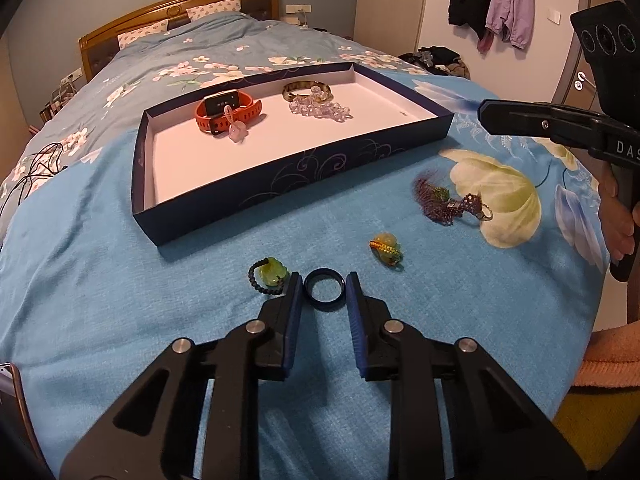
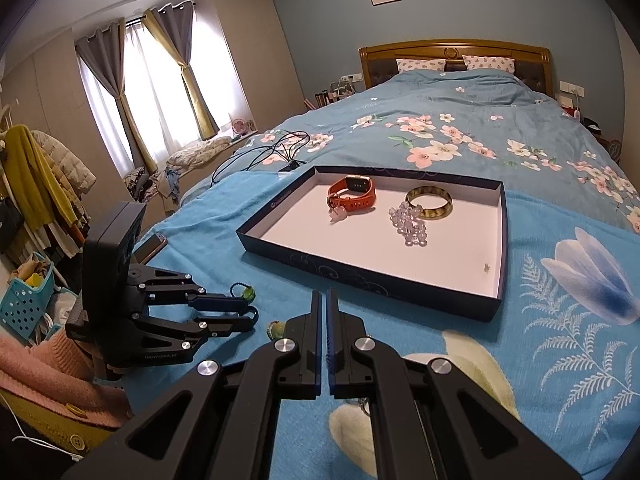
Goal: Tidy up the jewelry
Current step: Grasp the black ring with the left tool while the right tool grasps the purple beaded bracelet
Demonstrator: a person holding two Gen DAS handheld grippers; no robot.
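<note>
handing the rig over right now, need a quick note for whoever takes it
Left hand-held gripper: open, fingers either side of the dark blue ring on the blanket, not yet closed.
Right hand-held gripper: shut, empty, raised over the blanket.
Done: orange watch, clear bead string and striped bangle lie in the box tray.
Left: ring, green pendant, yellow-green charm, purple beaded piece.

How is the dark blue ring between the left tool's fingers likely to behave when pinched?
The dark blue ring lies flat on the soft blue blanket, so it will probably sink slightly rather than roll. It looks rigid and glossy, so it may slip between the left tool's open fingers. Small and thin, it is likely light.
</note>
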